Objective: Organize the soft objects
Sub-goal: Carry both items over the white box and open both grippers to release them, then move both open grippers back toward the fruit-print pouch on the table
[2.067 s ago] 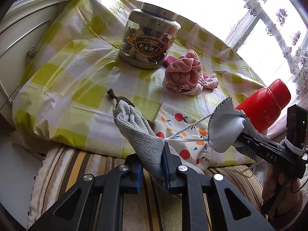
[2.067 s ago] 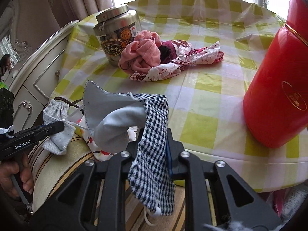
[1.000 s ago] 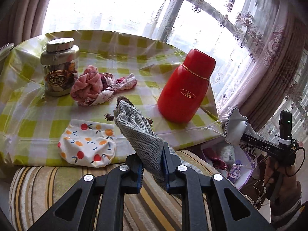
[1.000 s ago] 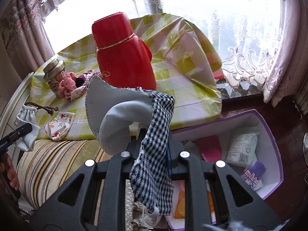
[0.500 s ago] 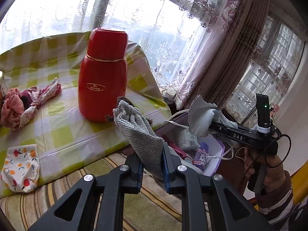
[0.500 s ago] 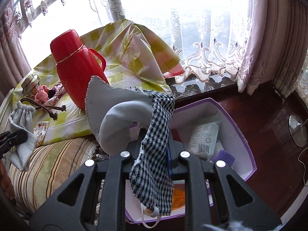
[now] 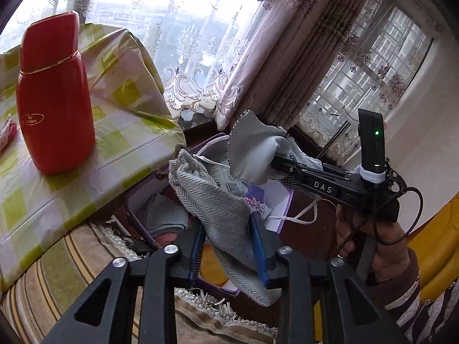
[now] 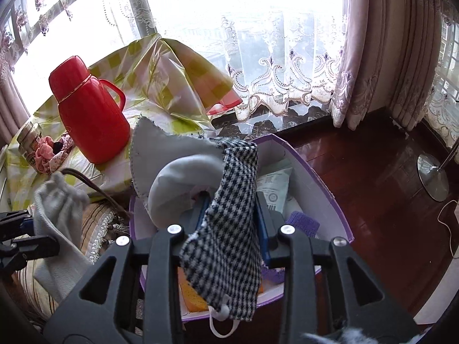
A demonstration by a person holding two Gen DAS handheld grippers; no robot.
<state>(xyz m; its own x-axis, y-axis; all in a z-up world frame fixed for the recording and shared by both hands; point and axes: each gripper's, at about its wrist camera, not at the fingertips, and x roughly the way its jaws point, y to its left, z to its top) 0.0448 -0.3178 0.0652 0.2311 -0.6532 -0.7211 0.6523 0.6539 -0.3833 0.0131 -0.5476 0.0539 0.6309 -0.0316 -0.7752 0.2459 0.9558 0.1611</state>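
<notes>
Above the purple box [image 8: 330, 192], both claws opening: left claw [image 7: 229, 246] around pouch [image 7: 218, 200], right claw [image 8: 232, 223] around mask [image 8: 229, 220].

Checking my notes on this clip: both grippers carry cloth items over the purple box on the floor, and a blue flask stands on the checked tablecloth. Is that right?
Not quite. The flask is red, not blue, as the right wrist view shows. The rest holds: the left gripper has the grey pouch and the right gripper the face mask over the purple box.

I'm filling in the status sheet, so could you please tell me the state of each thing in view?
Left gripper: jaws opening, pouch between them.
Pouch: hanging over the box.
Right gripper: jaws opening, mask between them.
Mask: draped over the box.
Box: open, partly filled.
Flask: upright, capped.
</notes>
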